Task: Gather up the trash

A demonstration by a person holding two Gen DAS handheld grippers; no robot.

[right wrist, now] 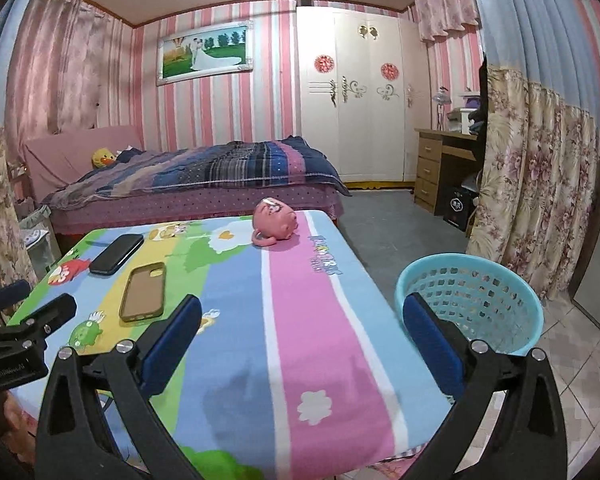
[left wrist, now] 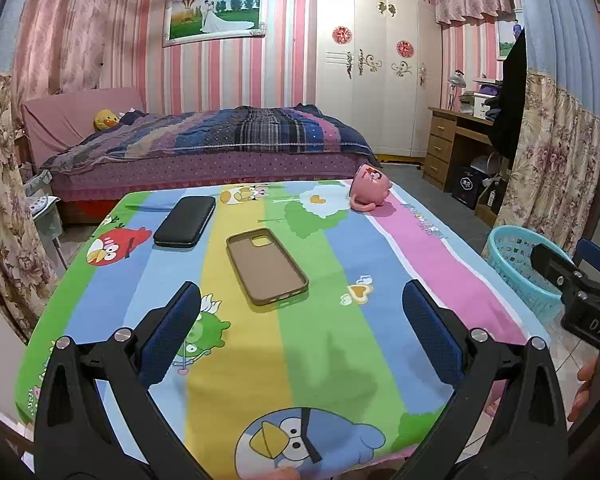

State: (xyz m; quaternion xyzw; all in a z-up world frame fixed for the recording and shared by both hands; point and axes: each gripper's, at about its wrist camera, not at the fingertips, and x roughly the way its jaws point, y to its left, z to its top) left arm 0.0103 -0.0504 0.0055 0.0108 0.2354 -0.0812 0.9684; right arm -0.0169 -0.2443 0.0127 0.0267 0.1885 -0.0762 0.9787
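Both grippers are hovering above the near edge of a table covered with a bright striped cartoon-bird cloth (left wrist: 260, 360). Fingers of the left gripper (left wrist: 300, 328), padded in dark blue, are standing wide apart with nothing between them, and the right gripper (right wrist: 302, 340) is likewise spread wide and holding nothing. Ahead of the left gripper, a brown rectangular phone case (left wrist: 266, 266) is lying flat with its hollow side up. Farther ahead and to the left of it, a black rectangular pouch (left wrist: 185, 221) is resting flat, apart from the case. At the far right corner of the cloth, a pink cartoon-faced mug (left wrist: 370, 190) is lying tipped on its side, its handle touching the cloth. Just beyond the right gripper's right finger, a light blue perforated plastic basket (right wrist: 470, 304) is standing upright on the floor beside the table; its inside is only partly showing. A person's fingers (left wrist: 586, 388) are showing at the right margin of the left camera's view.
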